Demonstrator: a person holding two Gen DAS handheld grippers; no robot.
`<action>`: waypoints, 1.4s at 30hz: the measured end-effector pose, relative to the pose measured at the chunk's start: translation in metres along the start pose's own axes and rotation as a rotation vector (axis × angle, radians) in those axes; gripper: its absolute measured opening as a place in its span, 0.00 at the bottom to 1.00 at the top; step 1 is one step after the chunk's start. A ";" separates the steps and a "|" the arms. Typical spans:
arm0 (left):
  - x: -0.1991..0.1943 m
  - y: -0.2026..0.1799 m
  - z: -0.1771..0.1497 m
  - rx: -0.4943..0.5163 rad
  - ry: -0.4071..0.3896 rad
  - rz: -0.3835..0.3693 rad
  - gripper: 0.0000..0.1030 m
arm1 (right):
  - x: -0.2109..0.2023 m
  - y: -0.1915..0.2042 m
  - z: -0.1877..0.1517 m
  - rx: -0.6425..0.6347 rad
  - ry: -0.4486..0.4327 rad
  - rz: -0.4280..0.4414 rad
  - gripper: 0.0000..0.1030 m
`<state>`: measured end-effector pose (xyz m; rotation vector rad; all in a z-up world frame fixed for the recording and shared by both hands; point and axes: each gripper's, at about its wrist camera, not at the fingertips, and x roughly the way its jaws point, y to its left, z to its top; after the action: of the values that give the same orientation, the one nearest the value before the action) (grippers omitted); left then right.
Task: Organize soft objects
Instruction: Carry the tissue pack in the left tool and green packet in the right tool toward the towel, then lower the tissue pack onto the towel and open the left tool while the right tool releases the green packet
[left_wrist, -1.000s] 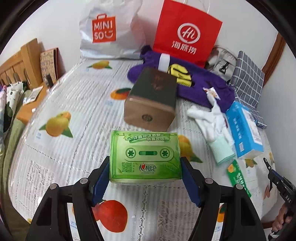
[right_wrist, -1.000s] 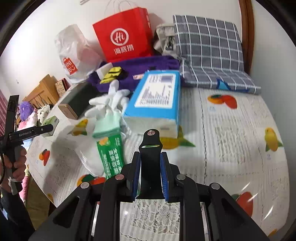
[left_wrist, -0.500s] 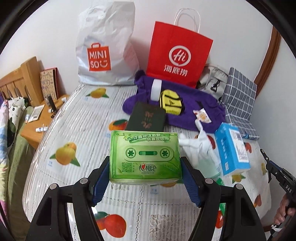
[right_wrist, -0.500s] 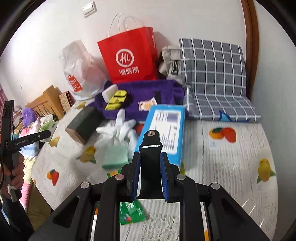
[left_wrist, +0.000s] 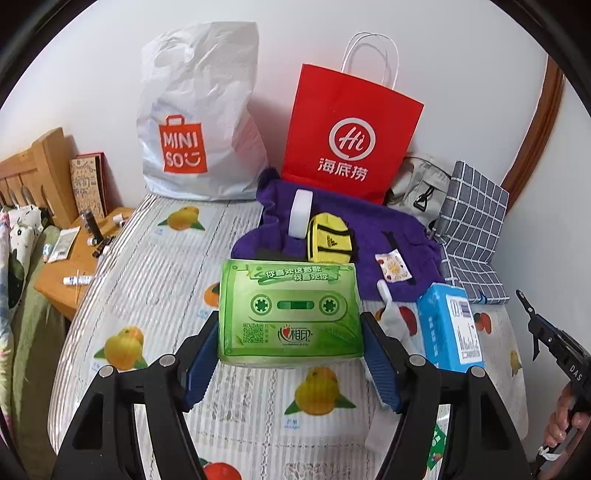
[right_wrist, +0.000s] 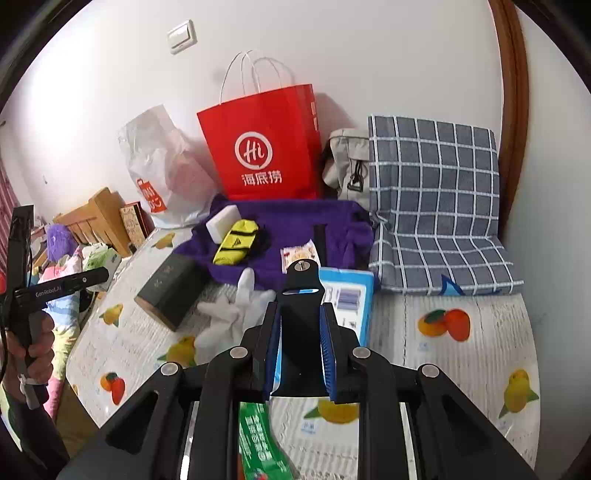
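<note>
My left gripper (left_wrist: 290, 345) is shut on a green tissue pack (left_wrist: 290, 312) with a cassette print and holds it above the bed. My right gripper (right_wrist: 301, 354) is shut on a black wedge-shaped part (right_wrist: 301, 295), above the bed near a blue tissue pack (right_wrist: 347, 299). White gloves (right_wrist: 236, 314) lie left of it. A purple towel (left_wrist: 369, 236) carries a white sponge (left_wrist: 300, 214), yellow socks (left_wrist: 328, 245) and a small sachet (left_wrist: 393, 266). The blue pack (left_wrist: 448, 328) lies right of my left gripper.
A red paper bag (left_wrist: 347, 136) and a white Miniso bag (left_wrist: 195, 129) stand against the wall. A plaid pillow (right_wrist: 436, 206), grey pouch (right_wrist: 347, 166) and dark box (right_wrist: 171, 291) lie on the bed. A wooden nightstand (left_wrist: 70, 273) stands at left. A green packet (right_wrist: 258, 443) lies under my right gripper.
My left gripper has lifted the green pack higher and back, so the dark box is now hidden behind it. My right gripper has also risen and pulled back from the blue pack.
</note>
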<state>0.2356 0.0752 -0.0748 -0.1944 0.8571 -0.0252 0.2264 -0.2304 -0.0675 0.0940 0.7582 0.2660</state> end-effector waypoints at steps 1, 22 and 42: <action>0.000 -0.001 0.003 0.005 0.001 -0.001 0.68 | 0.001 0.000 0.003 0.002 -0.001 0.002 0.20; 0.036 -0.022 0.080 0.051 -0.034 -0.014 0.68 | 0.064 0.004 0.080 -0.008 -0.045 0.005 0.20; 0.133 -0.029 0.124 0.045 0.065 -0.013 0.68 | 0.149 -0.009 0.132 0.025 -0.032 0.069 0.20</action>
<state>0.4183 0.0529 -0.0898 -0.1580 0.9188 -0.0628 0.4229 -0.1972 -0.0734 0.1478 0.7270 0.3198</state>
